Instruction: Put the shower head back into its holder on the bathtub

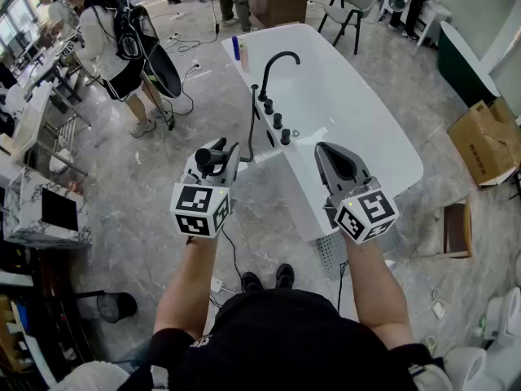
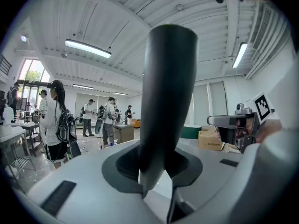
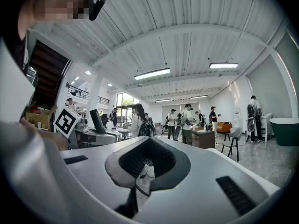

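At the bottom of the head view, the person's two forearms reach up the frame, one gripper in each hand. The left gripper (image 1: 218,168) sits left of centre. Its fingers (image 2: 70,181) are clamped on the dark shower head (image 2: 168,101), which stands upright between them and fills the middle of the left gripper view. In the head view the shower head (image 1: 209,158) hangs over the grey floor (image 1: 122,177), just left of the tub (image 1: 358,129) and clear of its rim. The right gripper (image 1: 332,155) hovers over the tub's near end, its fingers (image 3: 224,171) pressed together with nothing between them. Further up the tub's left rim is a row of black knobs (image 1: 277,120), then a curved black tap (image 1: 277,62). A small ring (image 1: 295,133) beside the knobs may be the holder; it is too small to tell. People (image 1: 106,39) stand at the upper left.
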Tool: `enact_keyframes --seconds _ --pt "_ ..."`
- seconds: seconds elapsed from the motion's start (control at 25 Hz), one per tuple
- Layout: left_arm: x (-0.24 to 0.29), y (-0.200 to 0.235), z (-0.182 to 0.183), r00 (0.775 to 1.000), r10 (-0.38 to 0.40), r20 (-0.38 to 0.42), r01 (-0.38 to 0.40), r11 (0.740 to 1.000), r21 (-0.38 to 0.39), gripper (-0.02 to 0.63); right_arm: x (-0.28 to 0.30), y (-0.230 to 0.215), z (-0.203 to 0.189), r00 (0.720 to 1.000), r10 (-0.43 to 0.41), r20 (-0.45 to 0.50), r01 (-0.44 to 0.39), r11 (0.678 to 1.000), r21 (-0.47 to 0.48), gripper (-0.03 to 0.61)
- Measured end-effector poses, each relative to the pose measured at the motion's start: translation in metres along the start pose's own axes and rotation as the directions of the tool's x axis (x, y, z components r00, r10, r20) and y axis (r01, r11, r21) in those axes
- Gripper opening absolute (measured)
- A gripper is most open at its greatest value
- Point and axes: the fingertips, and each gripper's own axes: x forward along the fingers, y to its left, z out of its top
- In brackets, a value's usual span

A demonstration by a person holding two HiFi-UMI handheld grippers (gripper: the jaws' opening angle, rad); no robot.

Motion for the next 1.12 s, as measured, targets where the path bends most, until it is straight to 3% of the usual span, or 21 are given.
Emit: enact_keyframes --seconds 0.4,0.84,1.12 --pt "0.002 -0.009 -0.003 1.000 0.013 -0.007 -0.013 1.000 -0.003 0.121 -0.001 -0.001 -0.011 1.000 0.016 -0.014 -0.016 0.999 0.040 0.011" --pt "0.000 -0.027 0.008 0.998 0.066 0.022 -0.066 0.998 -0.015 0.121 -0.023 -0.035 -0.020 0.999 0.049 -0.017 -0.046 0.991 0.124 0.012" --pt "0.010 -0.011 0.012 0.996 0.087 0.023 -0.086 0.996 -0.017 0.121 0.001 -0.038 -0.026 0.995 0.094 -0.031 -0.087 0.982 0.170 0.014"
